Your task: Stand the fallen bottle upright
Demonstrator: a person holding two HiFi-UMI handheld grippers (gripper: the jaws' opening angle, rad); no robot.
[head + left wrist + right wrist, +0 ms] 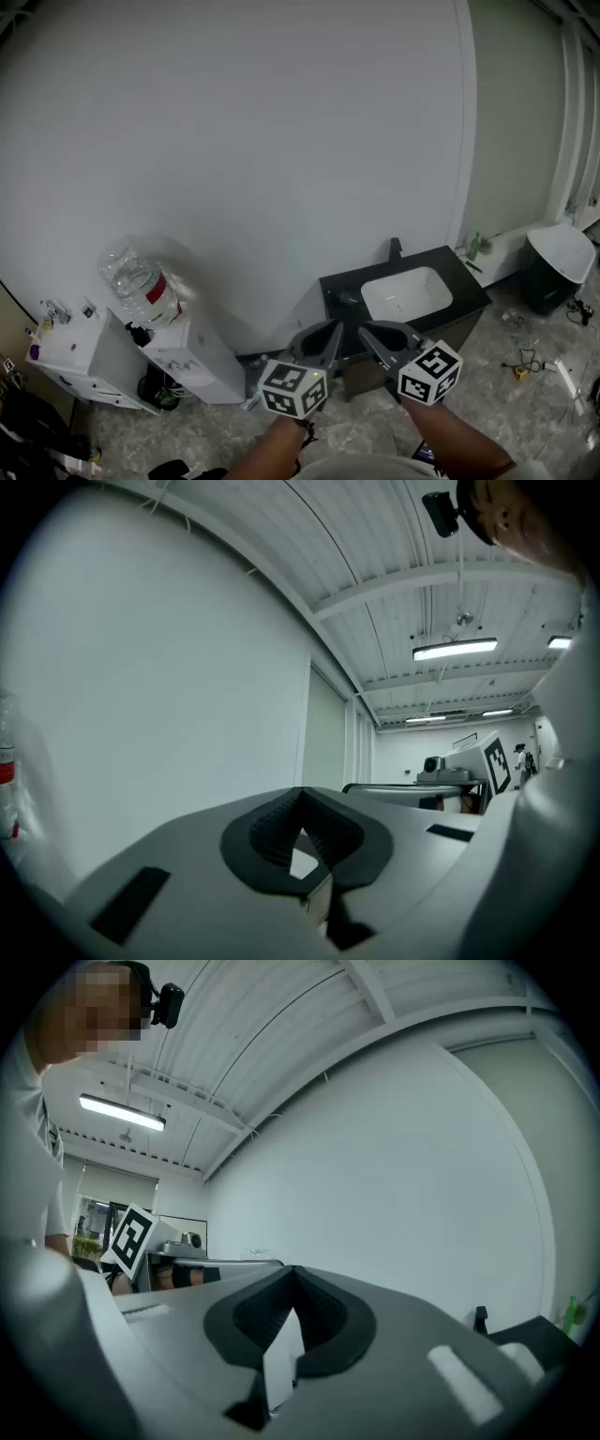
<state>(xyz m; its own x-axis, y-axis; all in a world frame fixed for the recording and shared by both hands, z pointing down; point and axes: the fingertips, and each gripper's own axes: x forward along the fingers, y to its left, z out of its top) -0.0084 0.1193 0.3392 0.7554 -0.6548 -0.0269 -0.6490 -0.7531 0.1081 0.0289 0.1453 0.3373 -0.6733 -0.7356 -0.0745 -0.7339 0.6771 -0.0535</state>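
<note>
No bottle lying on its side shows in any view. A small green bottle (pixel 475 247) stands upright at the right end of a black counter (pixel 342 286) with a white basin; it also peeks in at the right gripper view's edge (pixel 571 1314). Low in the head view my left gripper (pixel 330 328) and right gripper (pixel 367 330) are held level side by side, short of the counter's front. Both are shut with nothing between the jaws, as the left gripper view (pixel 300 794) and the right gripper view (pixel 292 1271) show. Both point at a bare white wall.
A white water dispenser (pixel 192 361) carries a large clear jug (pixel 141 284) with a red label at the left. Beside it stands a low white cabinet (pixel 70 361). A black faucet (pixel 395 248) rises behind the basin. A dark bin (pixel 555 267) and cables (pixel 525 361) are on the floor at right.
</note>
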